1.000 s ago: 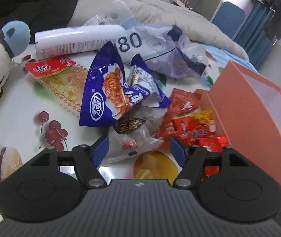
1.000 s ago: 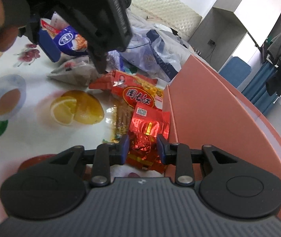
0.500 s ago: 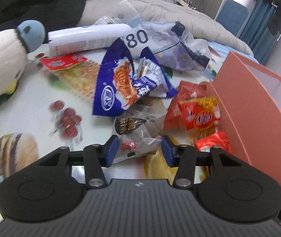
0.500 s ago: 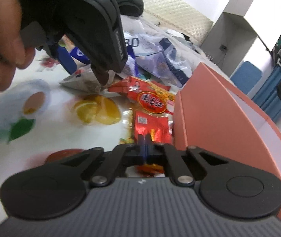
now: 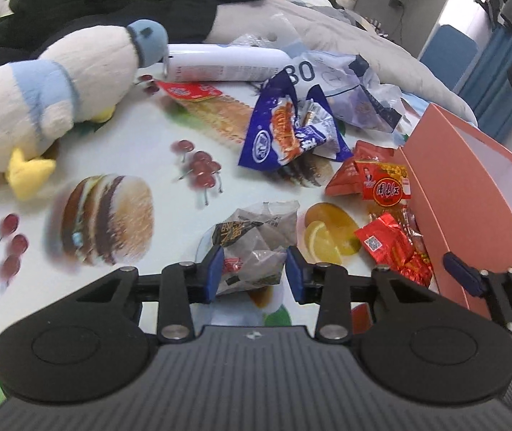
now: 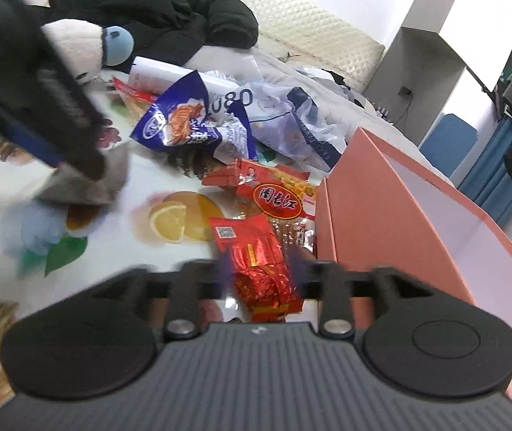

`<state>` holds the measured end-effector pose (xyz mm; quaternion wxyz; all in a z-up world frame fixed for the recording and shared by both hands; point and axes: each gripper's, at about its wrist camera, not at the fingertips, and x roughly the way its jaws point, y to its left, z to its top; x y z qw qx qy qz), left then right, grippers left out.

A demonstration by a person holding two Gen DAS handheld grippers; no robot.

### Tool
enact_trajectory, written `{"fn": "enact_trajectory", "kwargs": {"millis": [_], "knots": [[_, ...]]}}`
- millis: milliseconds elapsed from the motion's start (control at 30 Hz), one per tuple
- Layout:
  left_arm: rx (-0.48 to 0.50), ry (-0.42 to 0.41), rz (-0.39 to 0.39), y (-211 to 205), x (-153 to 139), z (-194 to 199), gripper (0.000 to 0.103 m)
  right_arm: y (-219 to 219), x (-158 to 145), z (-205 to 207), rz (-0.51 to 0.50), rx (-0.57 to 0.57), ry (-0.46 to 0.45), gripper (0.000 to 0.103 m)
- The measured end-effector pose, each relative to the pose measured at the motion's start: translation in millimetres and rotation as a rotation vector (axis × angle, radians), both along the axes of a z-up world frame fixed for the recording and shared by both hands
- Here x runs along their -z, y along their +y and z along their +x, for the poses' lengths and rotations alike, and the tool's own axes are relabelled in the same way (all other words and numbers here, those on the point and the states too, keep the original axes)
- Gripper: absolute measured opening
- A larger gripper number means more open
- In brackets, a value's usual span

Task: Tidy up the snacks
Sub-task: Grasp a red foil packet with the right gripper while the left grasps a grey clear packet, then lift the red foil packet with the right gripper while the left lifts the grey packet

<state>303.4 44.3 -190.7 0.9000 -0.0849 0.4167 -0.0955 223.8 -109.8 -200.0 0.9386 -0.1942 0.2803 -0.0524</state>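
Note:
My left gripper (image 5: 254, 269) is shut on a crumpled grey snack packet (image 5: 256, 244) and holds it over the printed tablecloth. It shows in the right wrist view (image 6: 87, 179), gripped by the left gripper (image 6: 72, 158). My right gripper (image 6: 259, 265) stands open around a shiny red foil packet (image 6: 259, 265), blurred by motion. The red packet also shows in the left wrist view (image 5: 388, 244) beside the salmon-pink box (image 5: 471, 194). A red and yellow packet (image 6: 277, 197) and a blue packet (image 6: 191, 125) lie behind.
A plush penguin (image 5: 51, 97) lies at the left. A white cylinder (image 5: 227, 68) and a clear plastic bag (image 5: 345, 86) lie at the back, with bedding and dark clothes behind. The pink box (image 6: 399, 222) stands open at the right.
My left gripper has closed on the grey packet and drawn it back away from the pile. My right gripper closed half a second ago and now stands open around the red packet.

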Motion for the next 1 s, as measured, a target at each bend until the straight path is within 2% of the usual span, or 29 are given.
{"fn": "enact_trajectory", "kwargs": {"millis": [233, 400, 433, 767, 800, 833, 900, 933, 967, 1000], "knots": [[-0.013, -0.005, 0.001, 4.5, 0.7, -14.6, 0.042, -6.0, 19.6, 17.7, 0.003, 0.054, 0.063, 0.053], [-0.015, -0.009, 0.0, 5.3, -0.4, -24.4, 0.042, -5.2, 19.2, 18.1, 0.033, 0.053, 0.072, 0.044], [-0.017, -0.009, -0.001, 5.6, -0.9, -27.0, 0.042, -4.3, 18.8, 16.8, 0.031, 0.05, 0.073, 0.036], [-0.043, -0.004, 0.022, 11.4, -6.2, -66.0, 0.041, 0.0, 3.1, -11.6, 0.061, -0.033, 0.085, 0.034], [-0.048, -0.003, 0.023, 13.0, -6.6, -70.6, 0.041, 1.0, 2.1, -16.9, 0.061, -0.046, 0.087, 0.031], [-0.054, -0.002, 0.024, 14.2, -7.4, -75.4, 0.041, 2.4, 1.2, -23.0, 0.061, -0.06, 0.087, 0.022], [-0.069, 0.0, 0.027, 16.8, -8.8, -85.6, 0.04, 5.2, -2.5, -36.5, 0.058, -0.08, 0.082, 0.021], [-0.077, 0.001, 0.028, 17.9, -9.6, -90.9, 0.04, 5.6, -4.9, -42.1, 0.072, -0.091, 0.086, 0.014], [-0.082, 0.0, 0.031, 18.6, -10.3, -96.1, 0.04, 6.5, -6.1, -46.4, 0.082, -0.105, 0.095, 0.002], [-0.087, 0.0, 0.035, 18.9, -11.0, -101.3, 0.039, 7.0, -6.7, -50.1, 0.095, -0.12, 0.113, 0.003]]}}
